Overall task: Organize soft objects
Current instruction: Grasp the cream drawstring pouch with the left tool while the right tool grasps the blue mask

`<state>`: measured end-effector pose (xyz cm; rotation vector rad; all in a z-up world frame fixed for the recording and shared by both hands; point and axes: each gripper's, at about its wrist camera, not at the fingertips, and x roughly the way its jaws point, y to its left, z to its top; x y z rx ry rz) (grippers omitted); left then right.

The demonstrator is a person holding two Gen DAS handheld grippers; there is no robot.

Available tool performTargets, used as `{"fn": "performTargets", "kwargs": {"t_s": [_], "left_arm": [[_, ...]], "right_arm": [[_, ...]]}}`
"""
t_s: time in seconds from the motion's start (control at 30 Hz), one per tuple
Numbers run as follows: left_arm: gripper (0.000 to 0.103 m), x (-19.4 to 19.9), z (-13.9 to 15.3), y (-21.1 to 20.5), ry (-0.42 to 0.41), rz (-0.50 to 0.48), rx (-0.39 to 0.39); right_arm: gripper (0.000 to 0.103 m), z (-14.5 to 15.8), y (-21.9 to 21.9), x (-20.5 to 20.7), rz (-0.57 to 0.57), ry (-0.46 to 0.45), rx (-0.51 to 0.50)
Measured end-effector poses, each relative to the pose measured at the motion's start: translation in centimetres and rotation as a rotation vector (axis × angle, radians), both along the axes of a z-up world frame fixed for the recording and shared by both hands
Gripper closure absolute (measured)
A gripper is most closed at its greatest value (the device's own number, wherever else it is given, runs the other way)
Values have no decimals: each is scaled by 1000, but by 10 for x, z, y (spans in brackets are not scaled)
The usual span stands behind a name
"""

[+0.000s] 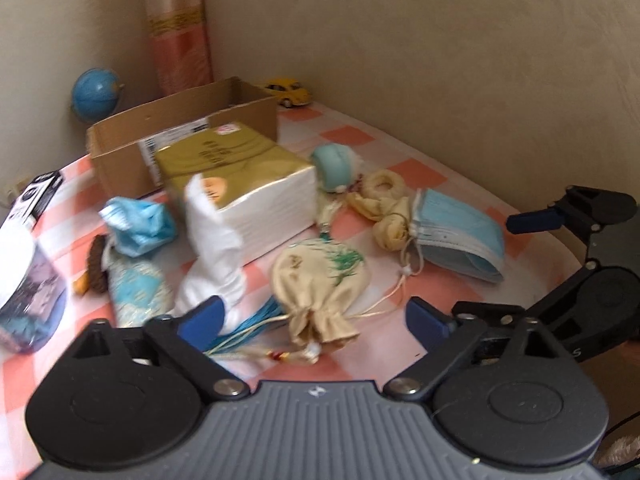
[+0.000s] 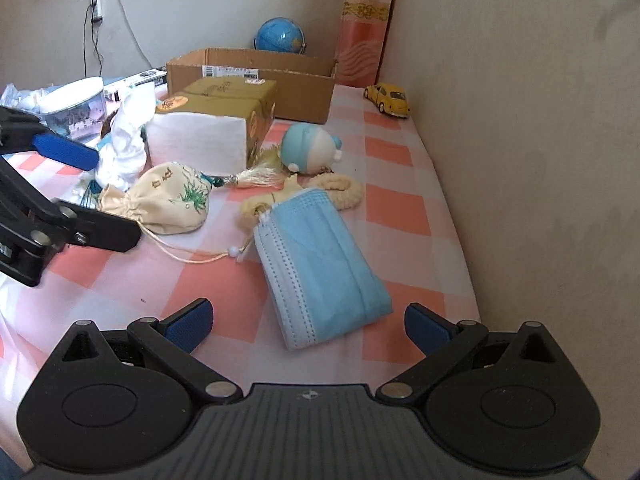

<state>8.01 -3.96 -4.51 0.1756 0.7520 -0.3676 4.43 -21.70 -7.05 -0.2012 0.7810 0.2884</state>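
Observation:
My left gripper is open low over the checked cloth, and a cream drawstring pouch with a green plant print lies between its fingers, untouched by the pads. In the right wrist view the same pouch shows with its gathered neck toward the left gripper. My right gripper is open, one finger on each side of the near end of a stack of blue face masks, without contact. A white cloth, a crumpled blue mask, a blue brocade pouch, a small plush head and cream scrunchies lie around.
A gold and white tissue pack stands mid-table in front of an open cardboard box. A globe, a yellow toy car and a pink roll sit at the back. A round tin is at the left. Walls close the back and right.

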Motion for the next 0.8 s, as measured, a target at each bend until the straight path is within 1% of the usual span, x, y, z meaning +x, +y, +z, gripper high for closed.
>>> {"fn": "performTargets", "kwargs": {"t_s": [0.07,0.1,0.17,0.27,0.5,0.63,0.73,0.8], "left_arm": [[31,3,-3,-5,4,-14,10],[33,5,-5,-7,6,-16,16],[33,10,-7,-9,0,8,30],[34,19,-11,-8,6,32,32],[33,31,-22,-15,20,39,34],[33,32,-23,-12,25,52,8],[33,31,-23,-13,23,54,9],[34,31,-23,-13,23,55,9]], "right_arm": [[0,-2,-4,1,-3,9,30],[0,-3,-6,2,-7,16,48],[0,-4,-10,2,-14,23,71],[0,-6,-10,1,-13,8,76],[0,-7,-10,-1,-29,-4,82],[0,-10,-12,-7,-27,-45,94],[0,-12,-12,-10,-15,-79,94],[0,-11,-10,-8,7,-95,75]]}}
